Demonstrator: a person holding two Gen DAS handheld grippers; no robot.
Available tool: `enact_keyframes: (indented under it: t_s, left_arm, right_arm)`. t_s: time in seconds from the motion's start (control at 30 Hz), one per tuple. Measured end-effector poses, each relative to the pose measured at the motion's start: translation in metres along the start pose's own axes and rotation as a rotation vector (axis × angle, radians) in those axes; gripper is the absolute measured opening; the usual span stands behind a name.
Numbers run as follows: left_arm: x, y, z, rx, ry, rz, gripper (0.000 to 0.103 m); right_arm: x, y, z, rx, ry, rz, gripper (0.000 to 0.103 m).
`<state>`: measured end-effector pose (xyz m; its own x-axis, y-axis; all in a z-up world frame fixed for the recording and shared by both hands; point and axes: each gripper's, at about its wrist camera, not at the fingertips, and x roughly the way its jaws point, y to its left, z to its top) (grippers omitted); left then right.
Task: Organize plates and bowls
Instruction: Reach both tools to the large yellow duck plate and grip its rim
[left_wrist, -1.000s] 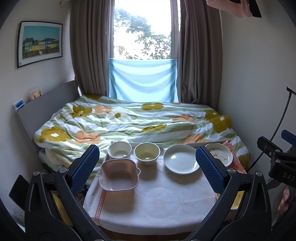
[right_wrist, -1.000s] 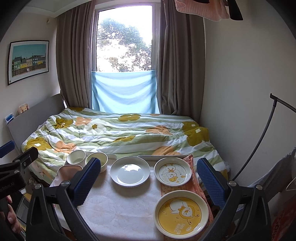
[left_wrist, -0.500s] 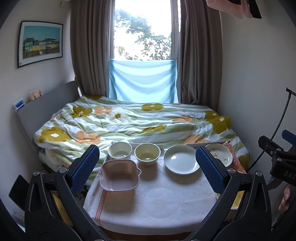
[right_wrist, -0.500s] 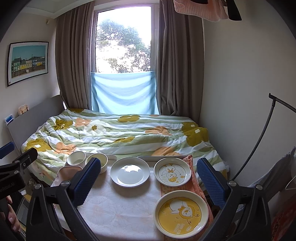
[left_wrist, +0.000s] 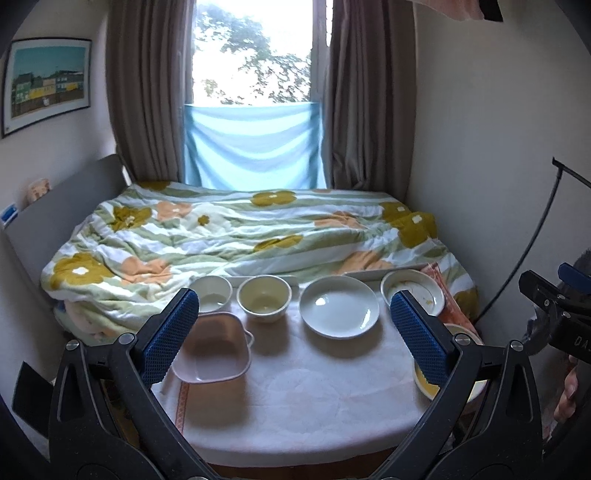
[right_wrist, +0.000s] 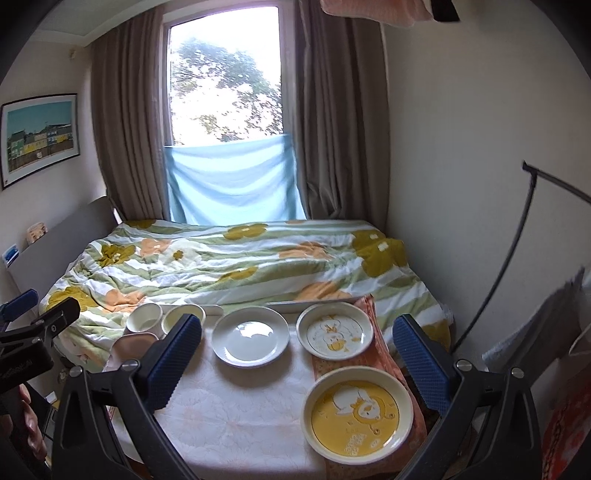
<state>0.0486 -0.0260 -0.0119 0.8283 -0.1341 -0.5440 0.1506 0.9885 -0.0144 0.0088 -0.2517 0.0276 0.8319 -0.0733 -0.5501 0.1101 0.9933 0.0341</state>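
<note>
Nothing is being stacked yet: both the left gripper (left_wrist: 295, 325) and right gripper (right_wrist: 297, 350) are hovering wide open and empty, with plates lying separately at twelve o'clock on the counter (left_wrist: 295, 406).

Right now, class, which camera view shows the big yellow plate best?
The right wrist view: the yellow plate lies whole and near, its cartoon picture clear. In the left wrist view only a sliver of the plate shows, behind the left tongs' right finger.
</note>
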Motion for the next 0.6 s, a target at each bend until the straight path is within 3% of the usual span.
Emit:
enact_keyframes:
  t_s: [0.23,0.47,0.53,0.6]
  left_arm:
    - [0.087,-0.056,-0.017,0.125,0.192,-0.156,0.103]
    - [0.185,-0.134,-0.063,0.236,0.384,-0.302,0.103]
    - [0.213,-0.155,-0.078,0.286,0.443,-0.33,0.103]
    - [0.238,-0.174,-0.094,0.325,0.5,-0.346,0.103]
  right_arm:
    - [0.032,-0.059,-0.045,0.124,0.132,-0.084,0.103]
    - [0.077,-0.14,-0.114,0.348,0.278,-0.055,0.103]
    - [0.092,-0.162,-0.139,0.432,0.328,-0.04,0.096]
    - [0.108,-0.181,-0.164,0.493,0.386,-0.029,0.084]
